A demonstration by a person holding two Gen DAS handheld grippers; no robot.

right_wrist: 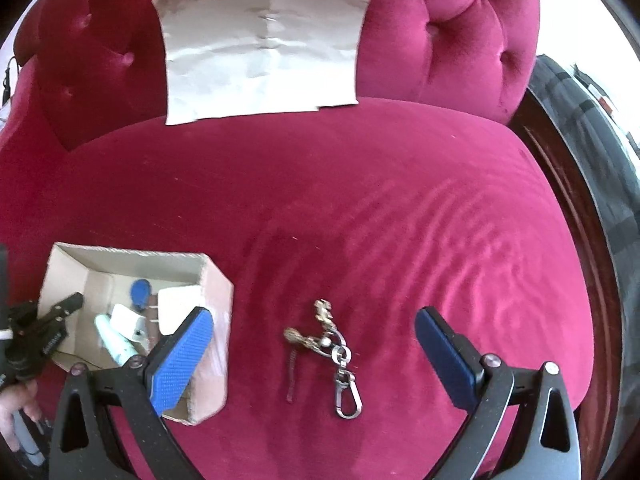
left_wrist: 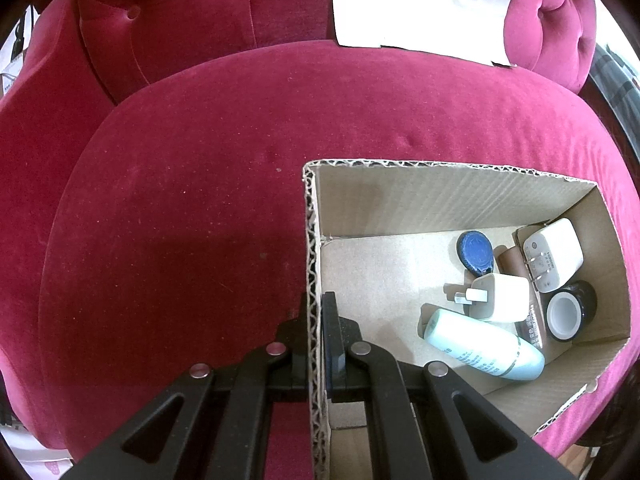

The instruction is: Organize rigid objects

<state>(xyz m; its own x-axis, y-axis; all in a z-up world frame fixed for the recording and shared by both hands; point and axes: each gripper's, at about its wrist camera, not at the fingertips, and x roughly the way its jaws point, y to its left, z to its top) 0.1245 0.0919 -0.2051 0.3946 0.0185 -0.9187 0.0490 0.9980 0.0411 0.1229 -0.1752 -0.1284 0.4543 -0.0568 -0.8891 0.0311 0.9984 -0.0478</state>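
Note:
An open cardboard box [left_wrist: 448, 196] [right_wrist: 218, 280] stands on a red velvet seat. Inside lie a pale green bottle [left_wrist: 484, 344] [right_wrist: 114, 340], a white charger [left_wrist: 500, 296] [right_wrist: 128, 318], a larger white plug [left_wrist: 554, 254], a blue tag [left_wrist: 476, 250] [right_wrist: 140, 290] and a black jar [left_wrist: 570, 312]. My left gripper [left_wrist: 316, 336] [right_wrist: 64, 308] is shut on the box's left wall. A metal keychain [right_wrist: 328, 344] with a snap hook lies on the cushion right of the box. My right gripper [right_wrist: 312, 344] hangs open above it, one blue pad on each side.
A flat sheet of cardboard [right_wrist: 264, 48] [left_wrist: 420, 4] leans on the tufted backrest [right_wrist: 460, 40]. The seat's dark wooden edge [right_wrist: 568, 184] curves down the right side. A hand [right_wrist: 16, 416] grips the left tool's handle at the lower left.

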